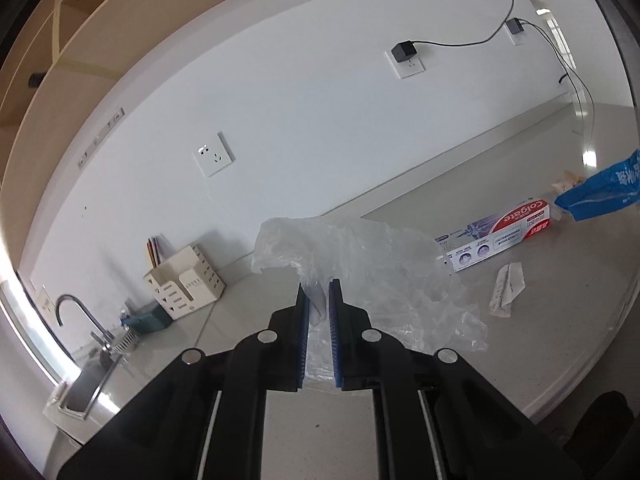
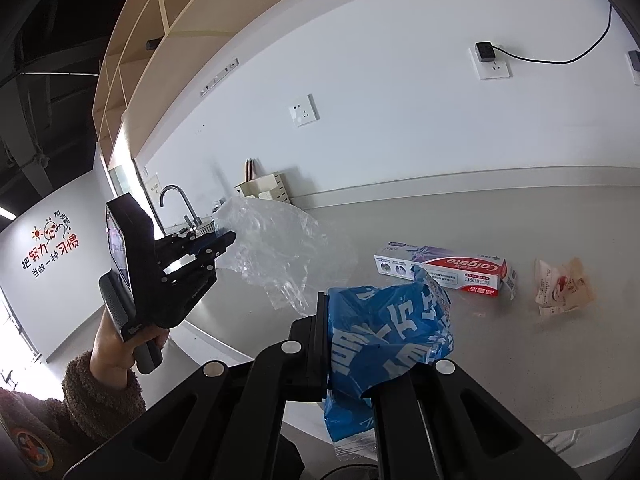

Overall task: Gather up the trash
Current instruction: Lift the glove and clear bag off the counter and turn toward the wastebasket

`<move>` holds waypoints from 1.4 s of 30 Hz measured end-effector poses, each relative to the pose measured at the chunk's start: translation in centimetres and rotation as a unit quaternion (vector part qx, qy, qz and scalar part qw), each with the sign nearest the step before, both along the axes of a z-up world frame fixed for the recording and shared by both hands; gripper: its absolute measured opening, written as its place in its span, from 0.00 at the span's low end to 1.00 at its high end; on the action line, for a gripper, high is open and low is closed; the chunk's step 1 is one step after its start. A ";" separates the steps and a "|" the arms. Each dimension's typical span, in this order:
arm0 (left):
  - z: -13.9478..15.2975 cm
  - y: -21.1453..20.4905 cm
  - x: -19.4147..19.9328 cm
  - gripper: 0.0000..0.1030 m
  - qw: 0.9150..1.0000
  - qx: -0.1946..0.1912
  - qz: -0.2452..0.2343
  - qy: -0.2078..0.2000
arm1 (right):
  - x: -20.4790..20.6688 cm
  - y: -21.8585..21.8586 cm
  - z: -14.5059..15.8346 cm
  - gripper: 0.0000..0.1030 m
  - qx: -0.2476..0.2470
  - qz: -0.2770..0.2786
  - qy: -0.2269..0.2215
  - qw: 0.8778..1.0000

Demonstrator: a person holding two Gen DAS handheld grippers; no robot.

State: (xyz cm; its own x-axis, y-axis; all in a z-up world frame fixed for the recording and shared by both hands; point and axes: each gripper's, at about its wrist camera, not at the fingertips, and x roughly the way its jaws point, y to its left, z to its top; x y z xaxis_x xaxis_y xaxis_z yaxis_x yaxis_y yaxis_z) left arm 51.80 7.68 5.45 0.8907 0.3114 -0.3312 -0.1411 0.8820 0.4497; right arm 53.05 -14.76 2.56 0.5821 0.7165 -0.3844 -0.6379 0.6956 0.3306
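Note:
My left gripper (image 1: 319, 286) is shut on a clear plastic bag (image 1: 360, 264) and holds it up above the grey counter (image 1: 540, 340). In the right wrist view the left gripper (image 2: 228, 240) holds the bag (image 2: 276, 248) at the left. My right gripper (image 2: 360, 304) is shut on a crumpled blue wrapper (image 2: 388, 332) with white print, held above the counter's front edge. A Colgate toothpaste box (image 2: 444, 270) lies on the counter (image 2: 520, 360), also in the left wrist view (image 1: 500, 236). A crumpled beige wrapper (image 2: 564, 286) lies to its right. A small white paper scrap (image 1: 506, 290) lies near the box.
A sink with a curved tap (image 1: 76, 312) is at the far left of the counter. A cream utensil holder (image 1: 184, 280) stands against the white wall. Wall sockets (image 1: 214, 154) with a plugged black adapter (image 1: 404, 52) and hanging cables are above. Wooden shelves (image 2: 132, 52) hang overhead.

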 end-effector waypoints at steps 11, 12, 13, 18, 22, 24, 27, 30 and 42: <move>-1.4 2.0 -8.2 0.11 0.996 -0.088 -0.015 0.018 | -5.8 1.0 -1.9 0.06 -0.008 0.003 0.023 1.000; -1.6 1.8 -8.9 0.11 0.996 -0.088 -0.019 0.022 | -6.4 1.2 -2.0 0.06 -0.010 0.005 0.024 1.000; -1.9 1.6 -9.7 0.11 0.995 -0.091 -0.024 0.026 | -7.0 1.5 -2.1 0.06 -0.014 0.005 0.024 1.000; -2.9 0.9 -13.0 0.11 0.992 -0.113 -0.039 0.034 | -9.5 2.3 -2.7 0.06 -0.020 0.011 0.030 0.999; -3.7 0.7 -15.5 0.11 0.989 -0.133 -0.050 0.046 | -11.3 2.5 -3.6 0.06 -0.022 0.015 0.040 0.999; -4.4 0.5 -16.6 0.11 0.987 -0.139 -0.054 0.055 | -12.2 2.6 -4.4 0.06 -0.023 0.016 0.051 0.998; -5.7 0.0 -17.9 0.11 0.986 -0.142 -0.059 0.071 | -13.5 2.4 -5.7 0.06 -0.025 0.018 0.065 0.997; -7.1 -0.5 -18.7 0.11 0.983 -0.149 -0.064 0.086 | -14.7 2.1 -7.0 0.06 -0.027 0.018 0.082 0.996; -15.0 -2.2 -19.4 0.11 0.970 -0.161 -0.069 0.167 | -16.5 0.9 -12.9 0.06 -0.027 0.013 0.140 0.990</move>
State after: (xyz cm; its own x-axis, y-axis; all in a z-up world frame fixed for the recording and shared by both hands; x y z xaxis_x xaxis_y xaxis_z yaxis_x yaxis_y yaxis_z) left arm 32.38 5.46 -9.53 0.7426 0.0303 -0.6691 0.0939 0.9844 0.1489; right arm 36.56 -13.87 -10.30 0.4281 0.7045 -0.5661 -0.5447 0.7009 0.4604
